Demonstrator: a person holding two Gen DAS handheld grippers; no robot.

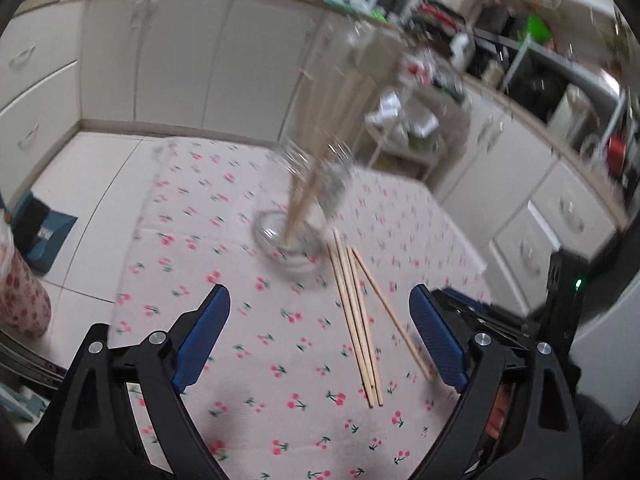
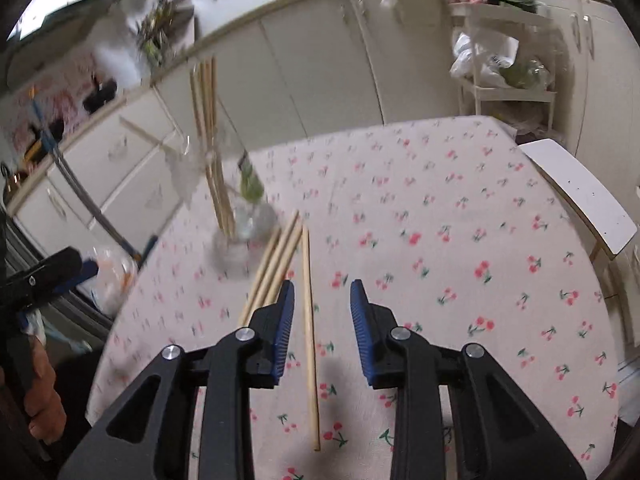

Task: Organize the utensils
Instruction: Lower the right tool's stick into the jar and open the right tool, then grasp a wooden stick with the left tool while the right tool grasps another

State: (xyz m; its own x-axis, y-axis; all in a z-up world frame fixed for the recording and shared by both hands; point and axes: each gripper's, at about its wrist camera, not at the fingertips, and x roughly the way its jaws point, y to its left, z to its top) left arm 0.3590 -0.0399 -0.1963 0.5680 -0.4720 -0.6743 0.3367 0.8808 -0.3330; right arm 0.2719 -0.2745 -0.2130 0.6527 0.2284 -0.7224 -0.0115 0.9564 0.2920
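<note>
A clear glass jar [image 1: 304, 208] stands on the cherry-print tablecloth [image 1: 260, 360] with several wooden chopsticks [image 1: 340, 96] upright in it. More loose chopsticks [image 1: 360, 320] lie just right of the jar. My left gripper [image 1: 320, 292] hovers over the cloth, wide open and empty. In the right wrist view the jar [image 2: 236, 240] is at left, three chopsticks [image 2: 276, 264] beside it. A single chopstick [image 2: 309, 320] lies on the cloth between the blue pads of my right gripper [image 2: 322, 286]. That gripper is partly open, its pads off the stick.
Cream kitchen cabinets [image 1: 180, 60] ring the table. A white bench [image 2: 580, 200] stands at the table's right edge and a white shelf cart [image 2: 504, 72] behind it. A blue box [image 1: 44, 236] lies on the floor at left. A hand [image 2: 44, 392] holds the other gripper at the left edge.
</note>
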